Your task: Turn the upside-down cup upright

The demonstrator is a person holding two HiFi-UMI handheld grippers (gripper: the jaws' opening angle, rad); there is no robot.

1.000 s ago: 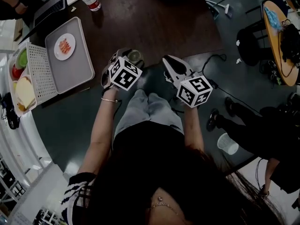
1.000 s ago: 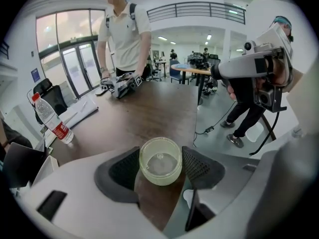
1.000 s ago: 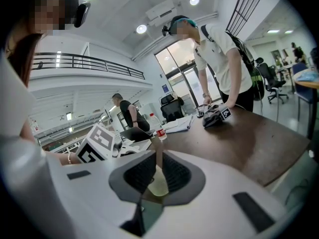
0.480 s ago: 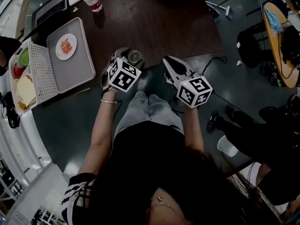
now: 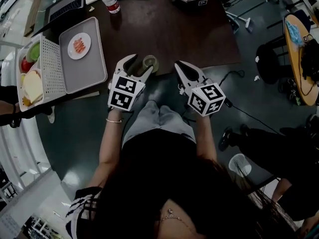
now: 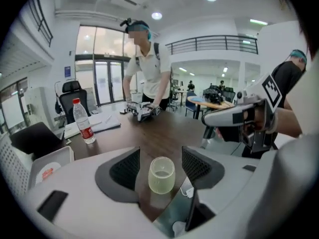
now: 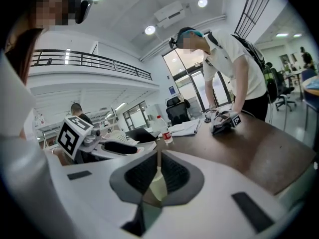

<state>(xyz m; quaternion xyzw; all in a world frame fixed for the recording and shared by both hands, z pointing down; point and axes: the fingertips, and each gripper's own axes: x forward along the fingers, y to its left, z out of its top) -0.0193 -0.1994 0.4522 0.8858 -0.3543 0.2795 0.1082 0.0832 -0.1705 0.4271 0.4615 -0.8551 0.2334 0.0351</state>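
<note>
Cup (image 6: pixel 161 176) between parted jaws, left gripper (image 6: pixel 160 156)

Cup (image 5: pixel 150 62): pale yellow-green, see-thru. Table (image 5: pixel 164 29) dk brown. Left gripper (image 5: pixel 138 66) & right gripper (image 5: pixel 181 66): wht/lt-grey shells, blk ribbed pads (image 6: pixel 124 169); marker cubes (image 5: pixel 207 98) blk-and-wht squares. Tray (image 5: pixel 84 66) grey; bottle (image 5: pixel 110 0) clear (red cap & label).

The left hand-held gripper (image 5: pixel 139 65) has drawn back toward the person, and its marker cube sits lower in the head view. The cup (image 5: pixel 150 62) is now more exposed between the parted jaws, apparently untouched. A person's forearm (image 5: pixel 15 108) has entered at the left edge.
</note>
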